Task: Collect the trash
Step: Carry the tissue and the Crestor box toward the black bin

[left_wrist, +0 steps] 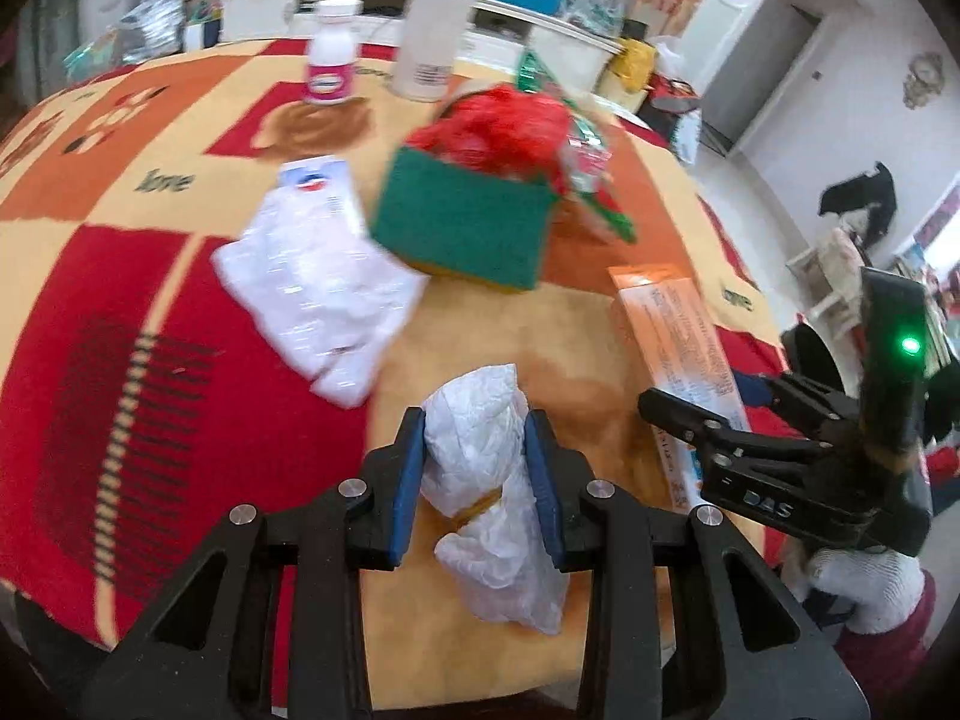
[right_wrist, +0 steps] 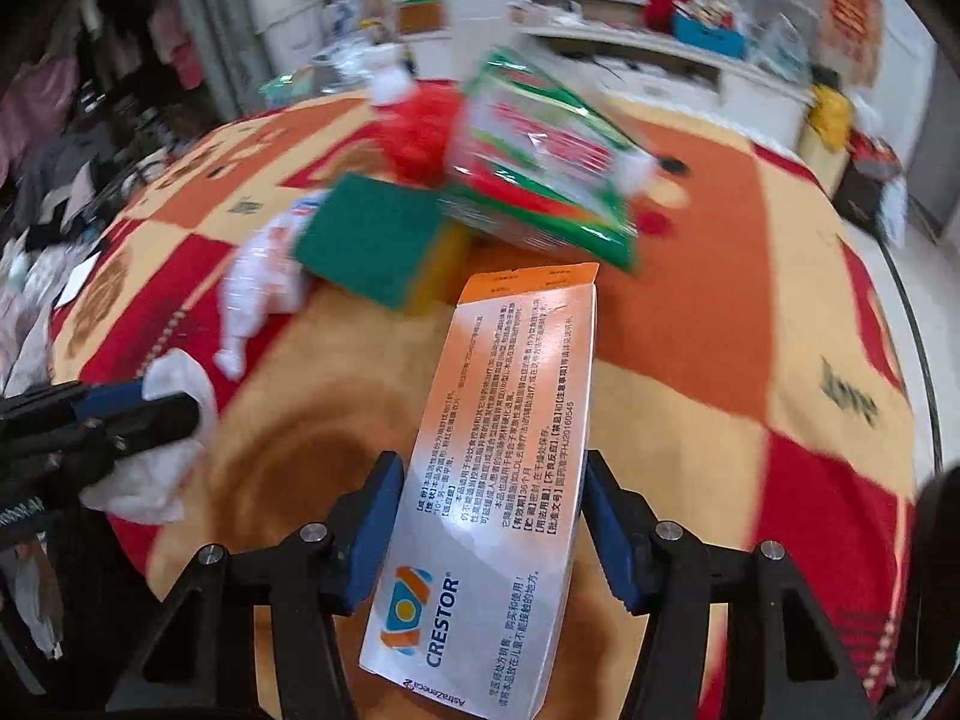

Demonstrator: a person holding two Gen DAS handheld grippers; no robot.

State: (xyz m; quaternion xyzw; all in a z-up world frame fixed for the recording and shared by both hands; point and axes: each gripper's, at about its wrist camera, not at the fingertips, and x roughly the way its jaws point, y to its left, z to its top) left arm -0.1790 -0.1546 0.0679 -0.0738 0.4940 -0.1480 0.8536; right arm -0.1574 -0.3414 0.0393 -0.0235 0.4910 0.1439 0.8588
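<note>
My left gripper (left_wrist: 477, 468) is shut on a crumpled white tissue (left_wrist: 486, 480) just above the patterned tablecloth (left_wrist: 120, 300). My right gripper (right_wrist: 492, 516) is shut on an orange and white Crestor medicine box (right_wrist: 498, 468); the box also shows in the left wrist view (left_wrist: 678, 348). Further back lie a crumpled white plastic wrapper (left_wrist: 318, 282), a green and yellow sponge (left_wrist: 462, 228), a red crumpled bag (left_wrist: 498, 126) and a green and red sponge packet (right_wrist: 540, 162). The left gripper with the tissue (right_wrist: 174, 420) shows at the left of the right wrist view.
A small white pill bottle with a pink label (left_wrist: 330, 54) and a tall white bottle (left_wrist: 435, 30) stand at the far side of the table. Cluttered shelves and bags stand behind the table. The table edge drops off on the right toward the floor.
</note>
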